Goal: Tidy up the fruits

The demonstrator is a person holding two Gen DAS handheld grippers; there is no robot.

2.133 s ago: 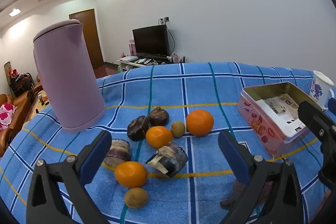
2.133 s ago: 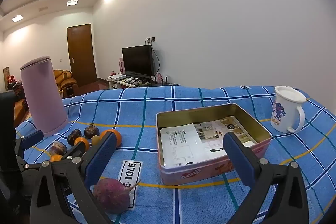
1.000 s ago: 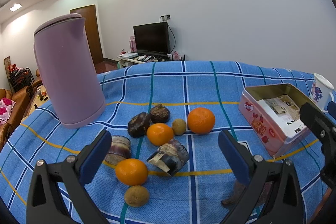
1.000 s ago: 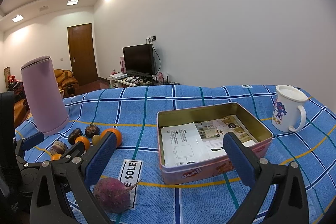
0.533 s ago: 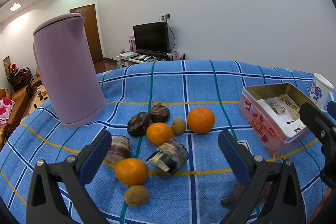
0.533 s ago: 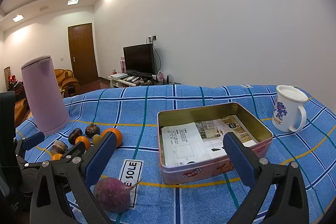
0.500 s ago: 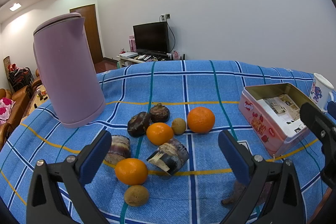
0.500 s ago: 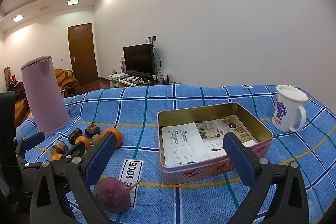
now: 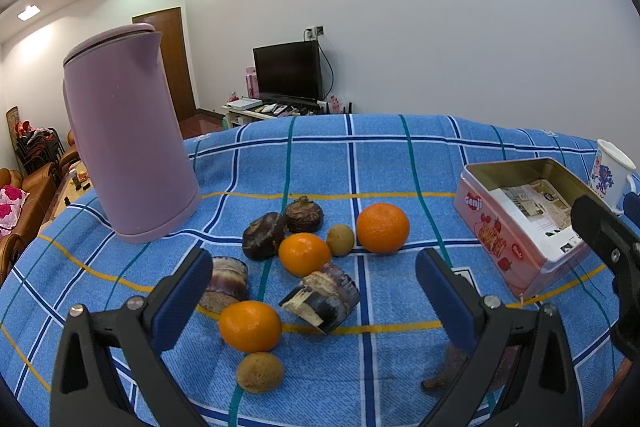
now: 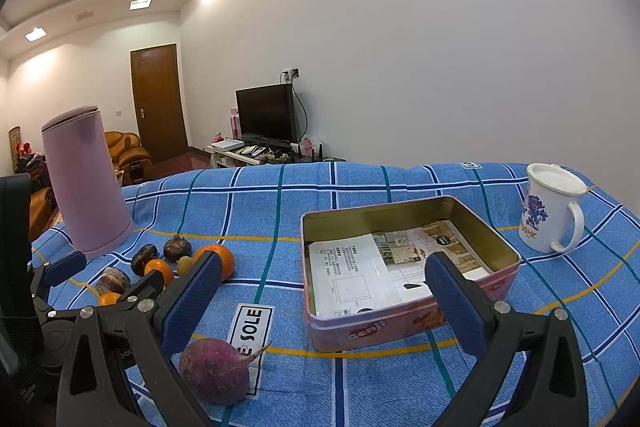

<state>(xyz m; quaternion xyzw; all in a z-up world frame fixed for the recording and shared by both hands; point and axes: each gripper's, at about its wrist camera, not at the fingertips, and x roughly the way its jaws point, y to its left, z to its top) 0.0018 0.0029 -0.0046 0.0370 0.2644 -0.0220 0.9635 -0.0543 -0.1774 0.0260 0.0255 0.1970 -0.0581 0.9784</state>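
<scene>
Three oranges (image 9: 383,227) sit mid-worktop by the kettle (image 9: 128,155), tin (image 10: 408,267) near our right edge; both tongs (image 9: 312,291) (image 10: 320,295) gape empty; firm, rollable, so we'd grip across the middle

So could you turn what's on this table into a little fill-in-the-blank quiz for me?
1. The number of oranges on the blue checked cloth is ____.
2. The tall kettle is coloured ____.
3. The open pink tin holds only ____.
4. The jaws of the left tool and the right tool both stand ____.

Missing words: three; purple; papers; open
</scene>
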